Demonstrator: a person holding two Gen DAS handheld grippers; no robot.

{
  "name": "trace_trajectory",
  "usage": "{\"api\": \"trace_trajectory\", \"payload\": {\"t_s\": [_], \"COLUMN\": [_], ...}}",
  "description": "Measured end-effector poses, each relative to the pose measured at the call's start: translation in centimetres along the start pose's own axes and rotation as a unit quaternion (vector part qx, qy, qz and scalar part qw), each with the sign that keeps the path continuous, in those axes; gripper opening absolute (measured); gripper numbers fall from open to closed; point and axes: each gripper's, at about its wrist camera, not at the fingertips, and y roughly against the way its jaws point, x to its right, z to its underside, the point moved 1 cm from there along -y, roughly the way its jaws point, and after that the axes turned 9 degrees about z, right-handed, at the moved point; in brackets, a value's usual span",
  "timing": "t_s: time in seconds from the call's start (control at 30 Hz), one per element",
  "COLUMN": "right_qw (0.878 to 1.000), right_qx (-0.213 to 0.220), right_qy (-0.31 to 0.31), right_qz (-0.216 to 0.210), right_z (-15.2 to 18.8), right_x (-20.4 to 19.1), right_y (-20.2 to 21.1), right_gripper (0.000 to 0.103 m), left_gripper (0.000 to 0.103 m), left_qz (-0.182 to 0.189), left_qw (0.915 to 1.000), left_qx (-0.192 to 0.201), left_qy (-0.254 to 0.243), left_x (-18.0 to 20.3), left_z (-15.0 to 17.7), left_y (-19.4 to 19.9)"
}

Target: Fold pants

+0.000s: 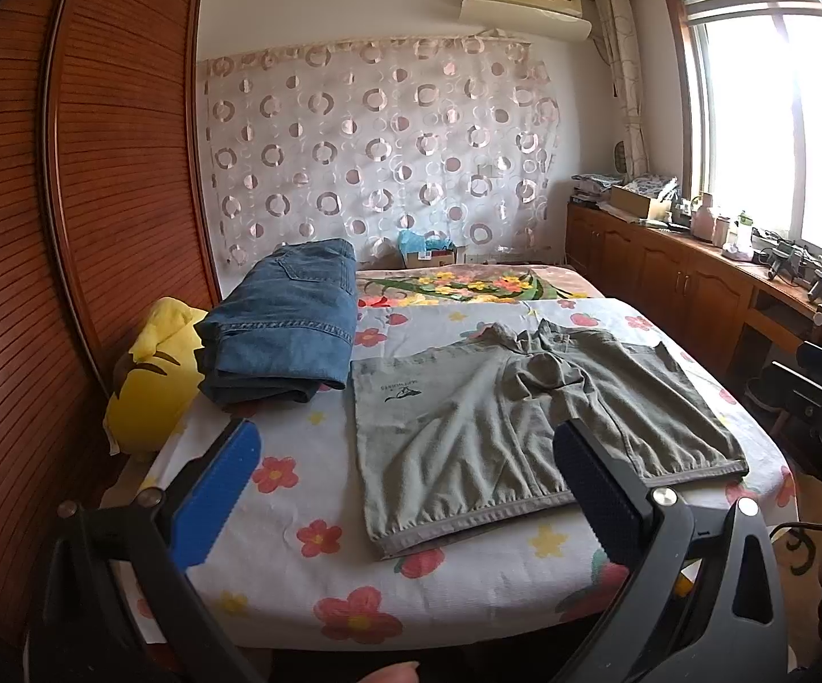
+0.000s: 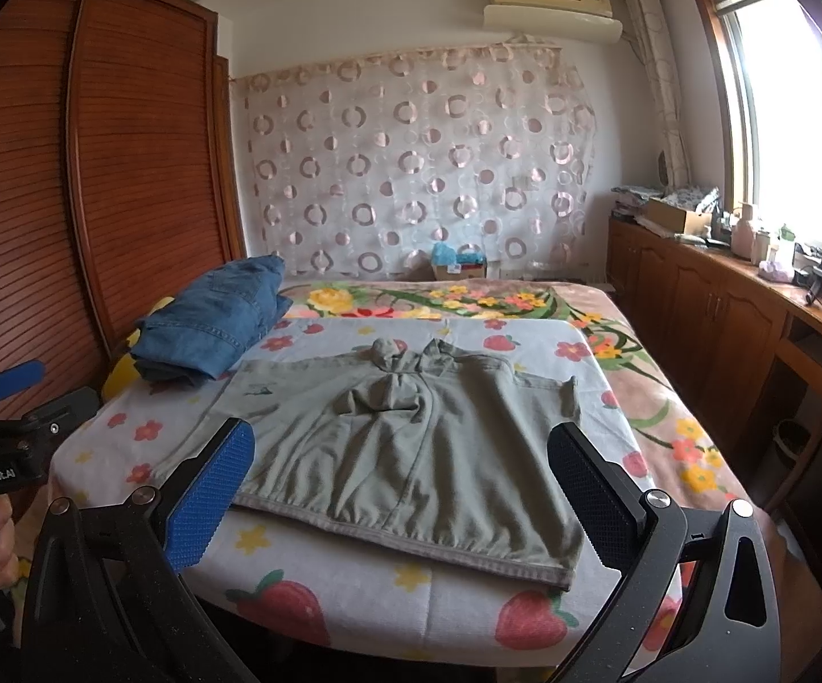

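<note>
Grey-green pants point(image 1: 525, 427) lie spread flat on the flowered sheet of the bed point(image 1: 308, 569), waistband towards me and crumpled at the crotch; they also show in the right wrist view point(image 2: 411, 455). My left gripper point(image 1: 405, 455) is open and empty, held above the bed's near edge in front of the pants. My right gripper point(image 2: 399, 455) is open and empty, also short of the waistband. The left gripper also shows at the left edge of the right wrist view point(image 2: 12, 381).
Folded blue jeans point(image 1: 286, 330) lie at the bed's left, partly on a yellow plush toy point(image 1: 155, 375). A wooden wardrobe point(image 1: 98, 171) stands on the left. Wooden cabinets point(image 1: 667, 267) with clutter run under the window on the right.
</note>
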Motion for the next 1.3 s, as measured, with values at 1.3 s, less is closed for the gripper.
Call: {"api": "trace_trajectory", "payload": {"t_s": [1.3], "right_qw": [1.0], "right_qx": [-0.013], "right_qy": [-0.007], "right_qz": [0.01], "right_z": [0.6], "right_x": [1.8], "right_y": [-1.0], "right_gripper": [0.103], "left_gripper": [0.103], "left_qz": [0.014], "left_qw": [0.9997], "left_qx": [-0.02], "left_qy": [0.009], "left_x": [0.4], "left_z": [0.6], "left_y": [-1.4]}}
